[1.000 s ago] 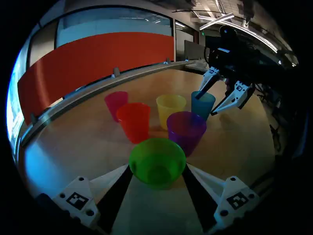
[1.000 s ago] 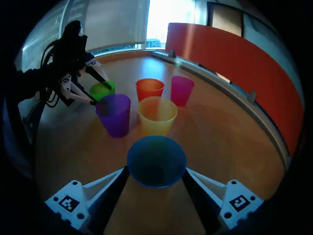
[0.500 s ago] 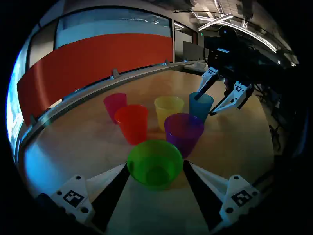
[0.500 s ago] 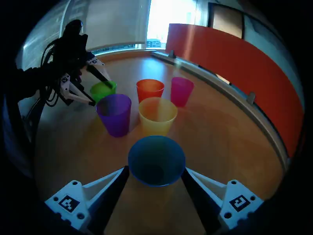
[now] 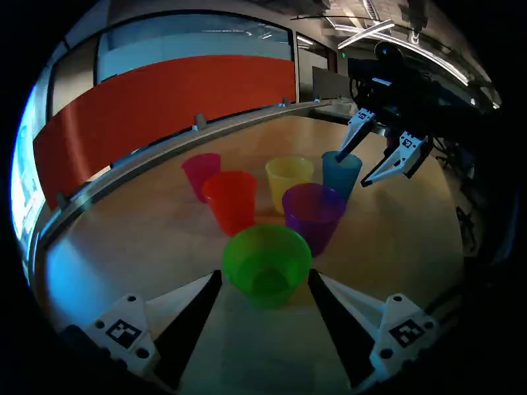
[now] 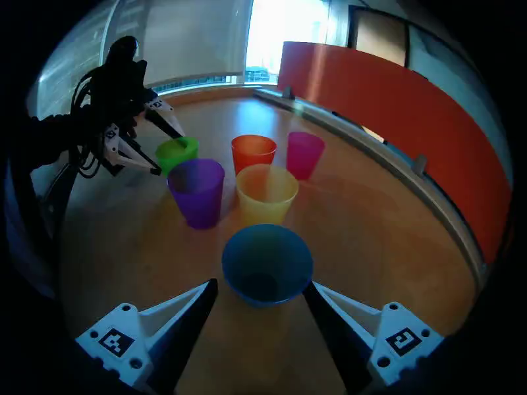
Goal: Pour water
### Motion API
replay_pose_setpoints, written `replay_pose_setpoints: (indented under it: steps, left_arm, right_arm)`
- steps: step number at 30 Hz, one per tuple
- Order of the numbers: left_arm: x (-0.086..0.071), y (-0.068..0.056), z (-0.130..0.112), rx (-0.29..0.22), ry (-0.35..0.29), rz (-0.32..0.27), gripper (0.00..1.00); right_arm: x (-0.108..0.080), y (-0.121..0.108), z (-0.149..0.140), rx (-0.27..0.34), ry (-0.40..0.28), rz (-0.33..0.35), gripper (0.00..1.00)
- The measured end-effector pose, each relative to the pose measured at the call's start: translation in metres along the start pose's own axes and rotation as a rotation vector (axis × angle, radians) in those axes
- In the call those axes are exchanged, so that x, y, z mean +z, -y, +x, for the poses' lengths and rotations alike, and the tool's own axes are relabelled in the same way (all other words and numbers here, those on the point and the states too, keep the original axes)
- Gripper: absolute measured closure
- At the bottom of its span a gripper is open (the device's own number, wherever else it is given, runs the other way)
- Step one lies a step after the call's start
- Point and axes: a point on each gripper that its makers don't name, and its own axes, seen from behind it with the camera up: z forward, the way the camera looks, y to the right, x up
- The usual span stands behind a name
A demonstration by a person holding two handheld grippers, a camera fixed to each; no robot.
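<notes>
A green cup (image 5: 267, 263) stands upright on the wooden table (image 5: 132, 230), between the fingertips of my left gripper (image 5: 263, 272), which is open around it. In the right gripper view a blue cup (image 6: 267, 263) stands the same way between the spread fingers of my right gripper (image 6: 260, 283), also open. Each gripper shows far off in the other's view: the right gripper (image 5: 359, 168) flanks the blue cup (image 5: 341, 174), and the left gripper (image 6: 168, 155) flanks the green cup (image 6: 176, 153). I cannot tell whether either cup holds water.
Between the two cups stand a purple cup (image 5: 313, 214), a yellow cup (image 5: 288, 178), an orange cup (image 5: 230, 201) and a pink cup (image 5: 202, 172). A raised rail (image 5: 165, 148) edges the table below a red wall panel (image 5: 165, 92).
Both grippers have drawn back a little: the green and blue cups now sit farther out, at the fingertips. The other cups have not moved.
</notes>
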Motion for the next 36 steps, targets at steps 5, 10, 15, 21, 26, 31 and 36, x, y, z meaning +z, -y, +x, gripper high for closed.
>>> replay_pose_setpoints:
  steps: [5,10,15,21,26,31,36]
  left_arm:
    - [-0.009,0.003,-0.006,-0.009,0.001,0.017,0.02]
    - [-0.018,0.002,-0.011,-0.011,0.001,0.03,0.02]
    - [-0.027,0.001,-0.015,-0.017,-0.003,0.042,0.02]
    - [-0.039,0.001,-0.017,-0.03,-0.016,0.061,0.02]
    - [-0.048,0.001,-0.013,-0.044,-0.043,0.079,0.02]
    - [-0.056,0.007,-0.009,-0.069,-0.081,0.121,0.02]
    - [-0.066,0.016,-0.007,-0.096,-0.119,0.173,0.02]
  right_arm:
    - [-0.008,0.0,-0.005,0.012,-0.003,-0.013,0.0]
    - [-0.015,0.0,-0.01,0.032,-0.01,-0.032,0.0]
    - [-0.024,0.001,-0.018,0.048,-0.013,-0.049,0.0]
    - [-0.036,0.001,-0.026,0.066,-0.025,-0.08,0.0]
    - [-0.048,0.0,-0.027,0.092,-0.055,-0.115,0.0]
    - [-0.061,-0.002,-0.025,0.125,-0.098,-0.167,0.0]
    - [-0.07,-0.006,-0.031,0.146,-0.121,-0.224,0.0]
